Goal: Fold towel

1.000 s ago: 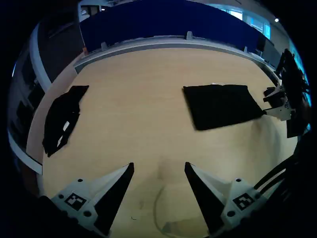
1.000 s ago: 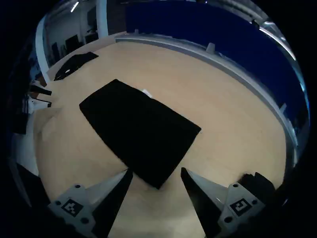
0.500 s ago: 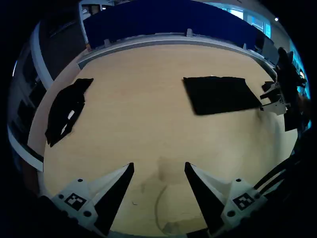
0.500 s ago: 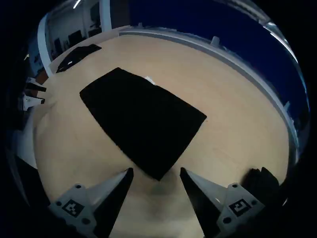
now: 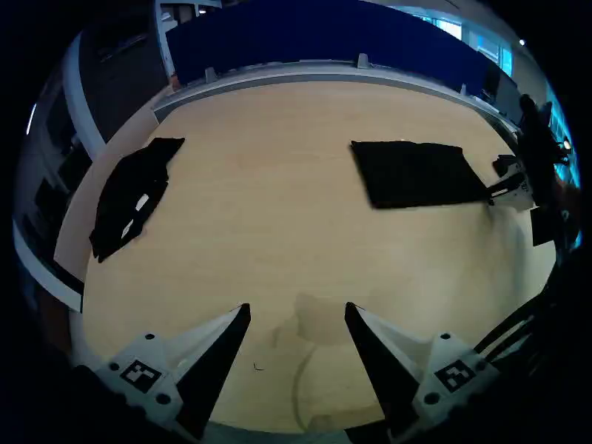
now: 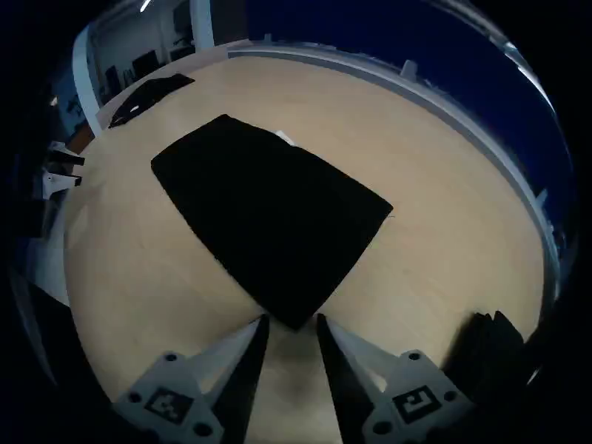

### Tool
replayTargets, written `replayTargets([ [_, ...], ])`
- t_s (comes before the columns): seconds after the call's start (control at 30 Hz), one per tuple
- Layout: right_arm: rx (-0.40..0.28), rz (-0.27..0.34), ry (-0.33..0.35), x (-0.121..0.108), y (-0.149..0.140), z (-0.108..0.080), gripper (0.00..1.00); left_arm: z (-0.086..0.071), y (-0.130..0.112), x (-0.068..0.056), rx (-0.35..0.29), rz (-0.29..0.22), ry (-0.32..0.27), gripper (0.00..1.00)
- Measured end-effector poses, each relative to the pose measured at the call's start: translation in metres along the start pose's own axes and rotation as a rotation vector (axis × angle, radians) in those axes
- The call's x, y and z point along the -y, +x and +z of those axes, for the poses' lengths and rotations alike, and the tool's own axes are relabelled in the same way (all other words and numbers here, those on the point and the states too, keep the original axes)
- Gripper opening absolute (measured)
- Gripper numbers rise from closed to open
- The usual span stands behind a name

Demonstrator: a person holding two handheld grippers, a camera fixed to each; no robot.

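A black towel (image 5: pixel 414 174) lies flat on the light wooden table (image 5: pixel 259 222), folded into a rectangle. In the right gripper view the towel (image 6: pixel 274 214) points its near corner between my right gripper's (image 6: pixel 292 322) fingers, whose jaws stand narrowed around that corner with a gap still showing. The left gripper view shows the right gripper (image 5: pixel 510 189) at the towel's right corner. My left gripper (image 5: pixel 297 311) hovers open over bare table, well short of the towel, nothing between its fingers. It appears far left in the right gripper view, left gripper (image 6: pixel 59 170).
A second crumpled black cloth (image 5: pixel 133 196) lies at the table's left edge, also seen as the black cloth (image 6: pixel 152 92) far off. A blue partition (image 5: pixel 311 33) runs behind the table. A dark object (image 6: pixel 492 348) sits at the table's near right edge.
My right gripper's jaws have narrowed from wide open and moved up to the towel's near corner. The left gripper has drawn back slightly; the towel has not moved.
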State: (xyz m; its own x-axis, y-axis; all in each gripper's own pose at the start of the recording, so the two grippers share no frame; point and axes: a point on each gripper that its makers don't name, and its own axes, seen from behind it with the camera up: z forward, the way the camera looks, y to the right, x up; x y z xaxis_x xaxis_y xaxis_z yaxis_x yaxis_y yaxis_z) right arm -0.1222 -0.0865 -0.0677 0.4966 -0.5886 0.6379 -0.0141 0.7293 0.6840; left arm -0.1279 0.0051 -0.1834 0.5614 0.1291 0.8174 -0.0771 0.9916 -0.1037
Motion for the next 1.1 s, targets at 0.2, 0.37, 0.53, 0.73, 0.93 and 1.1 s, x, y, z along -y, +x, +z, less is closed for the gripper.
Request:
replayTargets([
  [0.2, 0.014, 0.008, 0.007, 0.0, -0.002, 0.001, 0.17, -0.001, -0.002, -0.002, 0.001, 0.007, -0.004, 0.94],
  [0.37, 0.014, 0.022, 0.004, -0.003, -0.002, 0.002, 0.04, -0.001, -0.004, -0.003, 0.004, 0.004, -0.005, 0.95],
  [0.53, 0.014, 0.018, -0.003, -0.004, 0.001, 0.0, 0.04, -0.003, -0.003, -0.003, 0.002, -0.001, -0.007, 0.95],
  [0.73, 0.002, -0.012, -0.013, -0.003, 0.014, -0.007, 0.03, -0.005, -0.002, -0.002, 0.0, -0.005, -0.005, 0.95],
  [0.93, -0.019, -0.05, -0.031, -0.003, 0.035, -0.019, 0.03, -0.009, -0.002, 0.0, -0.004, -0.016, -0.006, 0.95],
  [1.1, -0.043, -0.094, -0.048, -0.002, 0.058, -0.03, 0.03, -0.016, -0.005, 0.003, -0.009, -0.021, -0.007, 0.95],
])
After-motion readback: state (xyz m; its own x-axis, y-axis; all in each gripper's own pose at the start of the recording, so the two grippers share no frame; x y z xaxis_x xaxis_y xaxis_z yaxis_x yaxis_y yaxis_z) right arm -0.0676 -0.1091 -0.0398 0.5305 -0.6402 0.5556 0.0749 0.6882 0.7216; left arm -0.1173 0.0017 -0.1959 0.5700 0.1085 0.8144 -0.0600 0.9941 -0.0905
